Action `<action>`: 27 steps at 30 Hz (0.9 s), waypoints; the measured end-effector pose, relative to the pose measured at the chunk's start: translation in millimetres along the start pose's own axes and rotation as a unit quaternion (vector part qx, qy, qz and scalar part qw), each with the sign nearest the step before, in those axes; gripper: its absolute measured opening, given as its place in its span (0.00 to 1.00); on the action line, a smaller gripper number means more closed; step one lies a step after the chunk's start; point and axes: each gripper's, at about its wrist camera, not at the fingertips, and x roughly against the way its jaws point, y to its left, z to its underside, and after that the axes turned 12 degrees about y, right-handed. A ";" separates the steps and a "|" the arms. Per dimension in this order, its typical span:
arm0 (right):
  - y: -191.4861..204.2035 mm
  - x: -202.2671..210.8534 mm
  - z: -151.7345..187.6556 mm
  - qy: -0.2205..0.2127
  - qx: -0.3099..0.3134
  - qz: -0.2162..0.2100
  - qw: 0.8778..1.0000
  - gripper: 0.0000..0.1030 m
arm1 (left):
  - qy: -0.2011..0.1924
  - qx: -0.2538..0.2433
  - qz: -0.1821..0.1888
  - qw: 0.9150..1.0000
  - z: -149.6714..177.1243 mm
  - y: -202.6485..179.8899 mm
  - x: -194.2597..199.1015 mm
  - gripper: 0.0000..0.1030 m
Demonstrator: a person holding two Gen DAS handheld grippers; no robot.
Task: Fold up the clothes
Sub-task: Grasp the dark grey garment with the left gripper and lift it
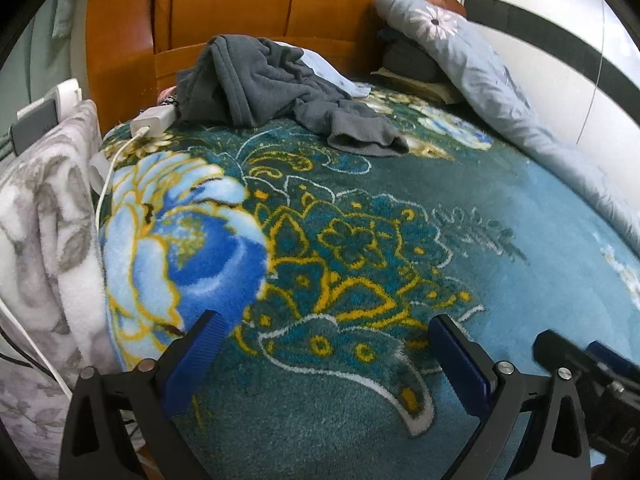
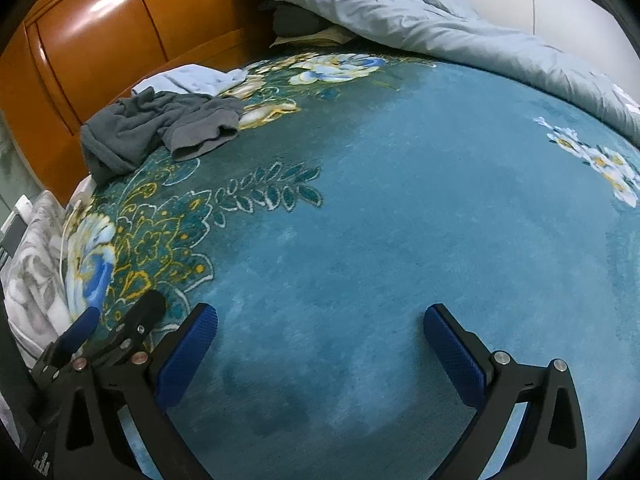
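A crumpled dark grey garment [image 1: 272, 88] lies at the far end of the bed by the headboard, with a pale blue garment [image 1: 328, 70] behind it. Both show at the upper left of the right wrist view: the grey one [image 2: 156, 128] and the pale blue one [image 2: 196, 78]. My left gripper [image 1: 326, 322] is open and empty, low over the teal floral blanket [image 1: 520, 208], far short of the clothes. My right gripper [image 2: 320, 314] is open and empty over the plain teal part of the blanket [image 2: 400, 200]. The left gripper [image 2: 120, 314] appears at the right view's lower left.
An orange wooden headboard [image 1: 240, 4] runs behind the clothes. A grey-blue quilt [image 1: 500, 80] lies bunched along the right edge. A white-grey fleece blanket [image 1: 44, 220], a white charger [image 1: 154, 120] and its cable [image 1: 108, 176] sit at the left edge.
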 end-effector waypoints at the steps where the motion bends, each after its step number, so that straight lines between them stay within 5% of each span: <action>1: -1.2 0.3 -0.2 -0.001 -0.002 0.003 1.000 1.00 | 0.003 -0.004 -0.007 1.000 -0.2 -2.0 -1.0 1.00; 9: -10.6 -0.5 -2.2 -0.004 -0.013 0.024 1.000 1.00 | 0.013 -0.021 0.001 1.000 -2.6 0.6 1.8 1.00; 12: -16.8 -2.0 -3.2 -0.006 -0.025 0.027 0.999 1.00 | -0.016 -0.001 0.056 0.998 -19.4 20.4 12.1 1.00; 15: -19.8 -4.6 -5.6 -0.007 -0.032 0.031 0.999 1.00 | -0.023 0.014 0.064 0.998 -58.0 36.6 10.0 1.00; 19: -15.5 -7.6 -7.3 -0.003 -0.026 0.046 0.999 1.00 | -0.066 0.034 0.013 0.997 -131.5 55.4 7.3 1.00; 24: -19.4 -4.5 -7.8 -0.002 -0.040 0.029 0.999 1.00 | -0.054 0.070 -0.015 0.996 -204.6 76.9 -20.2 0.99; 25: -20.8 -3.7 -7.9 -0.003 -0.044 0.025 0.999 1.00 | -0.045 0.074 -0.013 0.996 -212.0 80.3 -26.0 0.95; 27: -21.9 -2.8 -8.0 -0.001 -0.049 0.020 0.999 1.00 | -0.028 0.083 -0.008 0.996 -226.7 87.1 -37.5 0.68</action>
